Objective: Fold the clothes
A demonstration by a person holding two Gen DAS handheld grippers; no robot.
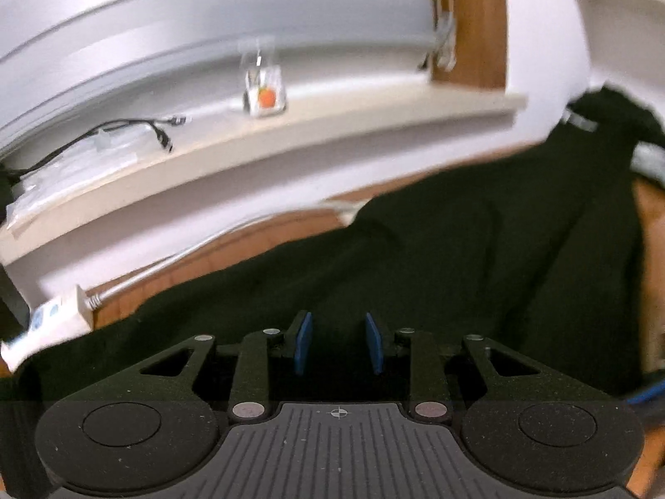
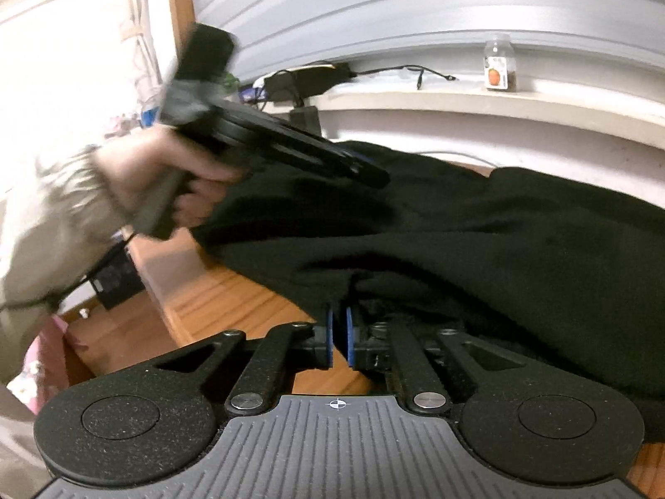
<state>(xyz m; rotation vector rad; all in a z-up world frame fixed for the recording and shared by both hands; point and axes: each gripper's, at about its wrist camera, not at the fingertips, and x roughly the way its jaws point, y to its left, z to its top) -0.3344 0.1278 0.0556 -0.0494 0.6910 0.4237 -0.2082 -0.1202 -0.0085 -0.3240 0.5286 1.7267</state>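
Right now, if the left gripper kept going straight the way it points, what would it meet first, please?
Most likely the black garment, which lies spread over the wooden table right ahead of the left gripper. Its fingers stand apart with nothing between them. Depth is hard to judge in this blurred view.

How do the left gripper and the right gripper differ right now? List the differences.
On the left gripper the blue pads stand apart; on the right gripper they are nearly shut. The left gripper grips nothing and hangs over the black garment; the right gripper pinches that garment's edge. Both have blue pads and black linkages.
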